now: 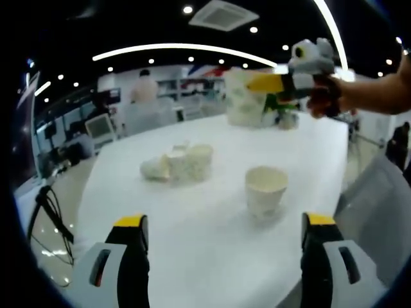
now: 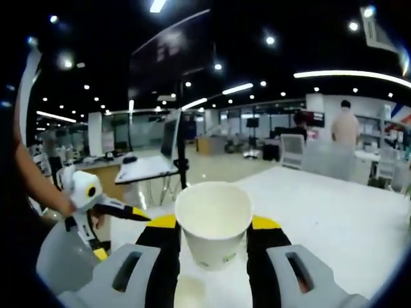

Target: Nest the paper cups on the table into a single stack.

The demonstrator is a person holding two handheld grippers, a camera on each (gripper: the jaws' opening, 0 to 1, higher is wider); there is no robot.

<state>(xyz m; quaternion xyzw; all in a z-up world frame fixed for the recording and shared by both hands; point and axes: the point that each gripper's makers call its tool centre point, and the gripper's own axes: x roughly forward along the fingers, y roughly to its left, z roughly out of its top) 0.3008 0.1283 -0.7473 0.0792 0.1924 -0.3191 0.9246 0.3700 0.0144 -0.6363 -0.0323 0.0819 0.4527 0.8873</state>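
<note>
In the left gripper view, an upright paper cup (image 1: 266,188) stands on the table (image 1: 212,256) ahead of the left tool (image 1: 225,240). To its left, a little farther back, lie toppled cups (image 1: 180,163) bunched together. Beyond, the right tool (image 1: 282,83) hangs above the table's far side. In the right gripper view, a held cup (image 2: 213,221) sits between the right tool's (image 2: 213,239) jaws.

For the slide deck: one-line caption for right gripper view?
Right tongs grip an upright paper cup above the white table.
</note>
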